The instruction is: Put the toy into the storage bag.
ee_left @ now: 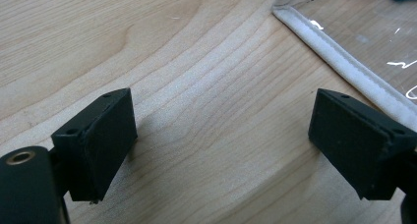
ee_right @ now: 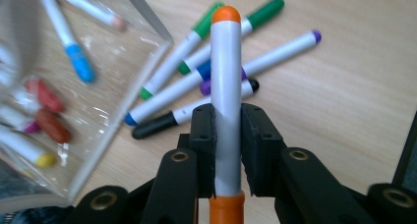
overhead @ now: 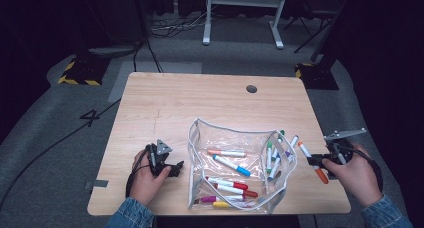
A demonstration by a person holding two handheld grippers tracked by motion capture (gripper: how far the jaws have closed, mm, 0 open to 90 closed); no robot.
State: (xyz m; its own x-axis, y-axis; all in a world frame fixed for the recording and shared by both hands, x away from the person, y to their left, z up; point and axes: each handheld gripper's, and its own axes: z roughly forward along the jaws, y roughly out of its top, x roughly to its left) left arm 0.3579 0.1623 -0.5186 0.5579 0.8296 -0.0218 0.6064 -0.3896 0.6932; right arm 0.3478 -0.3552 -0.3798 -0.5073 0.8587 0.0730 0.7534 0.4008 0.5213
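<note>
A clear plastic pouch [overhead: 235, 138] with a white zipper edge lies open on the wooden table [overhead: 165, 98], with several markers inside. More markers [overhead: 277, 150] lie in a loose pile at its right edge. My right gripper [overhead: 320, 160] is shut on an orange-capped marker [ee_right: 225, 76] and holds it by its white barrel above the table, to the right of the pile. My left gripper [overhead: 175, 168] rests low over the table just left of the pouch, its jaws open with only bare wood between them. The pouch's zipper edge [ee_left: 339, 62] runs past its right jaw.
A round cable hole [overhead: 251, 88] sits near the table's far edge. Beyond the table stand a white desk frame [overhead: 240, 18] and cables on the grey floor. The table's near edge lies just under both hands.
</note>
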